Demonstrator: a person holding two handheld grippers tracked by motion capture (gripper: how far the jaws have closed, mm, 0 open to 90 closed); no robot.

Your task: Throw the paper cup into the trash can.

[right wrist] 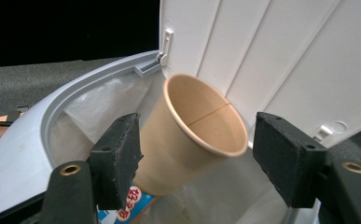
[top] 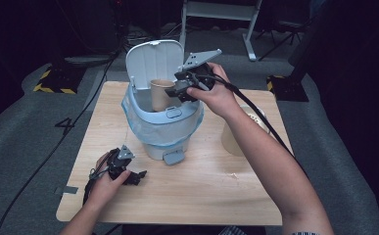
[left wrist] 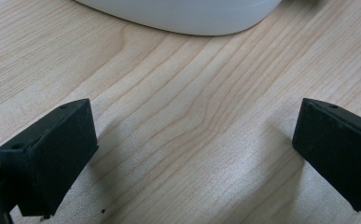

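A white pedal bin with a plastic liner stands mid-table, its lid raised. A tan paper cup tilts over the bin's opening, just in front of the lid. My right gripper is at the cup from the right. In the right gripper view the cup lies slantwise between the jaws of my right gripper, base at the left pad and rim beside the right pad. A printed wrapper lies in the bin below. My left gripper rests open on the table; nothing sits between the jaws of my left gripper.
A beige upturned cup shape stands on the table right of the bin, partly behind my right forearm. The bin's pedal juts toward me. The bin's white base lies just ahead of the left jaws. Cables trail off the table's left.
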